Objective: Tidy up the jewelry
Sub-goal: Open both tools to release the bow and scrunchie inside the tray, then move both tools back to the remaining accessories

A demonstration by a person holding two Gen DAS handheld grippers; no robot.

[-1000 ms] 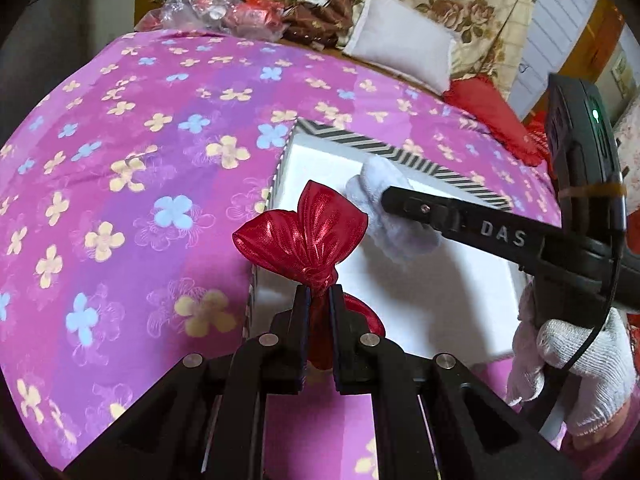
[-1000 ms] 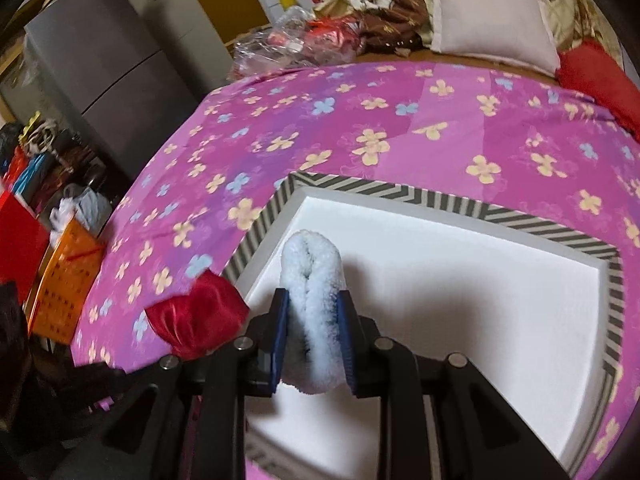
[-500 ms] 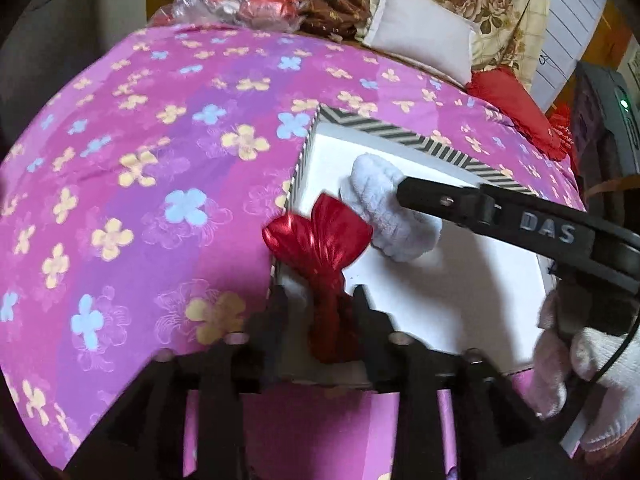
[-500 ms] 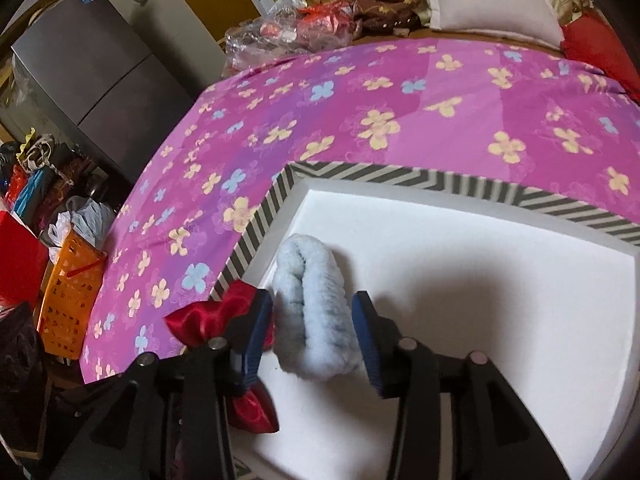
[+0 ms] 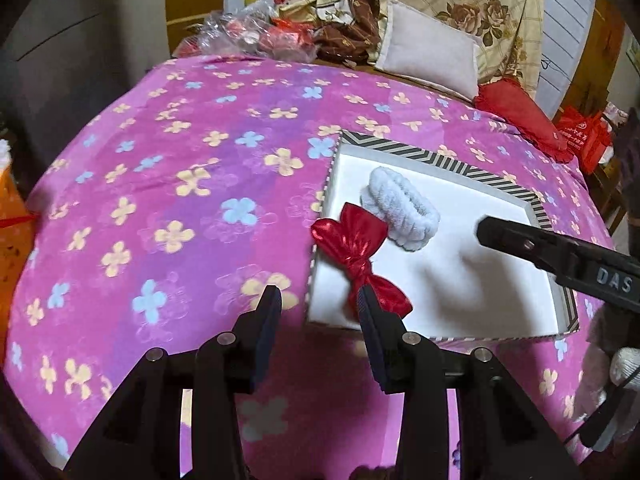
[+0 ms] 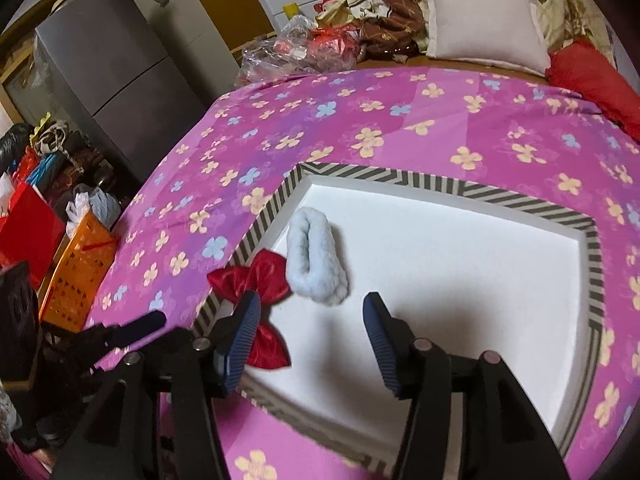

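Here, a shiny red bow (image 5: 358, 254) and a fluffy pale blue scrunchie (image 5: 402, 210) lie inside a shallow white tray with a black-and-white striped rim (image 5: 448, 162). The bow sits at the tray's near left edge, one loop overhanging the rim; the scrunchie lies just beyond it, touching or nearly touching it. The left gripper (image 5: 318, 306) hovers at the tray's near left corner, its jaws spreading apart with nothing pinched; its right finger overlaps the bow in this view. The right gripper (image 6: 310, 312) hangs over the tray's near side, jaws also widening, empty, the scrunchie just ahead. The tray rests on a pink flowered bedspread (image 5: 180, 184).
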